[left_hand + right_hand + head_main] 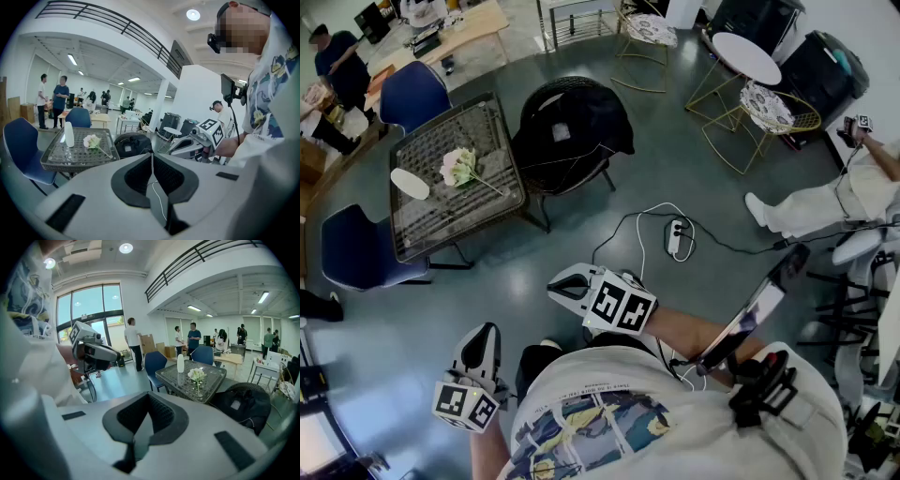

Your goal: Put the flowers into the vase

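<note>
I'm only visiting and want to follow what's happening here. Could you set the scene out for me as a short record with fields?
flowers: lying on the table, not in the vase
vase: white, upright, beside the flowers, apart from them
table: dark top, across the floor from the person
left gripper: jaws together, nothing between them
right gripper: jaws together, nothing between them
task stage: not begun, flowers not yet picked up
</note>
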Demonstrator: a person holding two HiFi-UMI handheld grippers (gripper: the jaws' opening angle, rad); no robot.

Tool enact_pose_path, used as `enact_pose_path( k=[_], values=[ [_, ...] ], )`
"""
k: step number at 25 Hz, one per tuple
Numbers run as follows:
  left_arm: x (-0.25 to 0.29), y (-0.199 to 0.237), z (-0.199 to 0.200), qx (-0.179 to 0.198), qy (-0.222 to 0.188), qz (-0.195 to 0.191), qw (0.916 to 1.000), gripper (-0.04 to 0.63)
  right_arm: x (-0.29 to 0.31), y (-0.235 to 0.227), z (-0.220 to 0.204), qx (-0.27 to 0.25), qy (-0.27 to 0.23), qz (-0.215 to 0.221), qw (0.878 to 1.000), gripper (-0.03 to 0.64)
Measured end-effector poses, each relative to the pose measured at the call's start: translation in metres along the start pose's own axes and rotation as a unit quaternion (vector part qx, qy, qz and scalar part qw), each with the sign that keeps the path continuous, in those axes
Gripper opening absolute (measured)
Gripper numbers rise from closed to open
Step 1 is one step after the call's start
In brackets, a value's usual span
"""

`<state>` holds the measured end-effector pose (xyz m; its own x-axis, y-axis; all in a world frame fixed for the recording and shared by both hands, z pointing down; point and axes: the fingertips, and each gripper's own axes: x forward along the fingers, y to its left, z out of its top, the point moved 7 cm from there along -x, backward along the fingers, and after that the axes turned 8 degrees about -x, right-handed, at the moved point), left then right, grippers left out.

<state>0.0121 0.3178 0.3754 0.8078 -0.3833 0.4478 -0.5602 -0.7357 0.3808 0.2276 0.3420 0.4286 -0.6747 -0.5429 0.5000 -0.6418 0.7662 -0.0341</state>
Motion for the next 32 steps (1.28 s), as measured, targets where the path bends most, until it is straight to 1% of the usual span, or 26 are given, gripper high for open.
enact_pose_path(
  k=[3,6,8,11,13,15,16,19,21,25,27,29,32],
  values=[
    [0.0,0.007,0.001,-0.004,0.002,0.001,1.0,0.021,0.008,-0.008,0.003,-0.003,0.006,0.004,1.0,0.009],
    [-0.002,0.024,-0.001,-0.01,0.002,0.005,0.9999,0.021,0.025,-0.011,0.004,0.006,0.005,0.015,1.0,0.009],
    [0.001,0.043,-0.002,-0.01,0.0,-0.003,0.9999,0.021,0.043,-0.013,0.004,0.016,0.002,0.015,1.0,0.011],
    [0.007,0.073,0.003,-0.01,-0.015,-0.027,0.9995,0.021,0.069,-0.023,0.006,0.019,0.016,0.01,1.0,0.011],
    [0.005,0.098,0.015,-0.012,-0.024,-0.034,0.9991,0.021,0.091,-0.03,0.017,0.023,0.025,0.012,0.999,0.012],
    [-0.003,0.131,0.031,-0.012,-0.027,-0.039,0.9988,0.021,0.121,-0.035,0.038,0.02,0.032,0.009,0.999,0.017],
    [-0.007,0.148,0.038,-0.012,-0.028,-0.044,0.9986,0.021,0.137,-0.039,0.05,0.013,0.039,0.005,0.999,0.033],
    [-0.021,0.19,0.055,-0.009,-0.033,-0.062,0.9975,0.021,0.18,-0.055,0.082,-0.01,0.064,-0.013,0.998,0.111],
    [-0.035,0.216,0.062,-0.003,-0.035,-0.068,0.9971,0.021,0.205,-0.066,0.099,-0.01,0.075,-0.03,0.997,0.134],
    [-0.059,0.269,0.069,0.003,-0.032,-0.065,0.9974,0.021,0.248,-0.09,0.124,-0.006,0.084,-0.061,0.995,0.14],
    [-0.068,0.286,0.074,0.002,-0.035,-0.058,0.9977,0.021,0.267,-0.106,0.13,-0.009,0.095,-0.063,0.993,0.14],
    [-0.075,0.298,0.08,-0.005,-0.048,-0.045,0.9978,0.023,0.283,-0.128,0.136,-0.01,0.105,-0.059,0.993,0.143],
    [-0.075,0.319,0.086,-0.03,-0.065,-0.025,0.9972,0.023,0.31,-0.175,0.139,-0.01,0.122,-0.064,0.99,0.15]
  ],
)
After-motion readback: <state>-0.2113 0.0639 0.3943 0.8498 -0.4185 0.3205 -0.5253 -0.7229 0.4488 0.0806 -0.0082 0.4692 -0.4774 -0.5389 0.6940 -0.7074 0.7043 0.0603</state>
